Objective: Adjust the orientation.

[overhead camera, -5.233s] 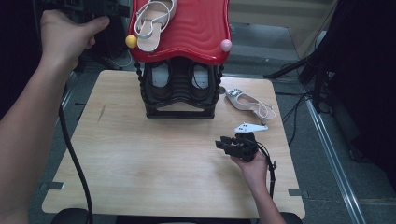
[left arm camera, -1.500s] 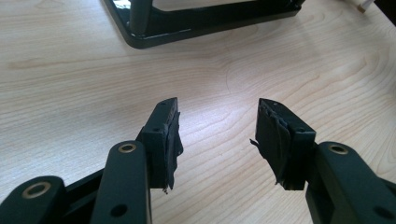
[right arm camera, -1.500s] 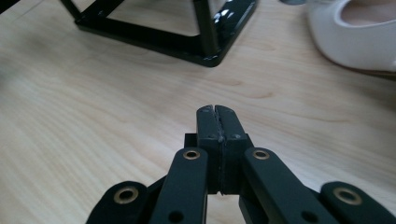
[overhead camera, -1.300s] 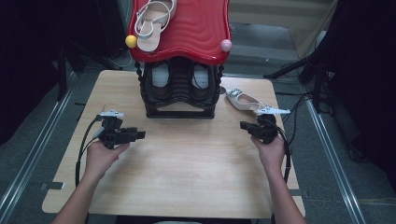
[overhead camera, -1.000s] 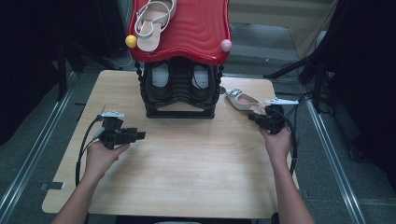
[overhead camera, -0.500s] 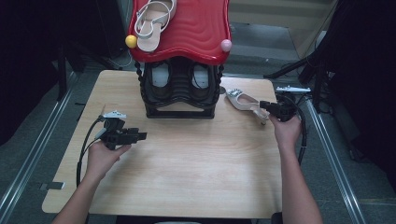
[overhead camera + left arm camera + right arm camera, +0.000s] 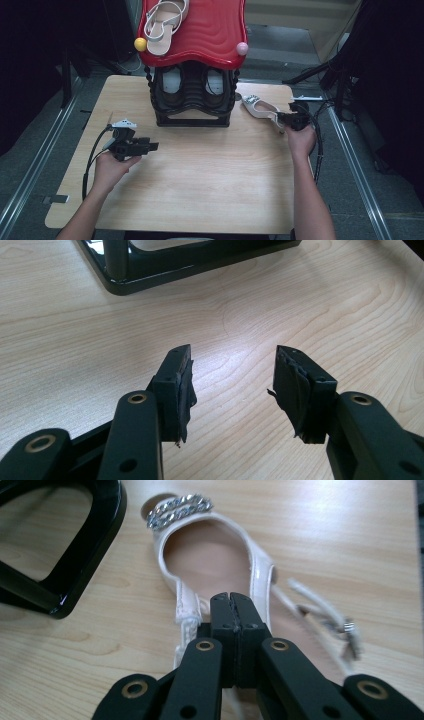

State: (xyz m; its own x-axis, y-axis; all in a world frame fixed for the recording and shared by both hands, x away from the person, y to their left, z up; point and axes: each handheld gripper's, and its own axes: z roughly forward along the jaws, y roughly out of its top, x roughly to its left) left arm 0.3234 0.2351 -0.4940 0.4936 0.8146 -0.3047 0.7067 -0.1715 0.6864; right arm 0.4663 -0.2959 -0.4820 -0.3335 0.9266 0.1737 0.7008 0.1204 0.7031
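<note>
Nearest the person's edge of the worktop (image 7: pixel 200 190), the left tool (image 7: pixel 150 146) is held just above the bare wood toward the left side, its jaws spread wide with nothing between them. Farther in, by the right edge, the right tool (image 7: pixel 281 119) hovers over the heel end of a pale sandal (image 7: pixel 257 105); its jaws are pressed together, and nothing shows between them. The sandal lies flat near the far right corner, its chain-trimmed toe (image 7: pixel 179 509) pointing at the black shoe rack (image 7: pixel 192 97) just beside it. Beyond, the rack's red top (image 7: pixel 210 30) carries another sandal (image 7: pixel 162 22).
</note>
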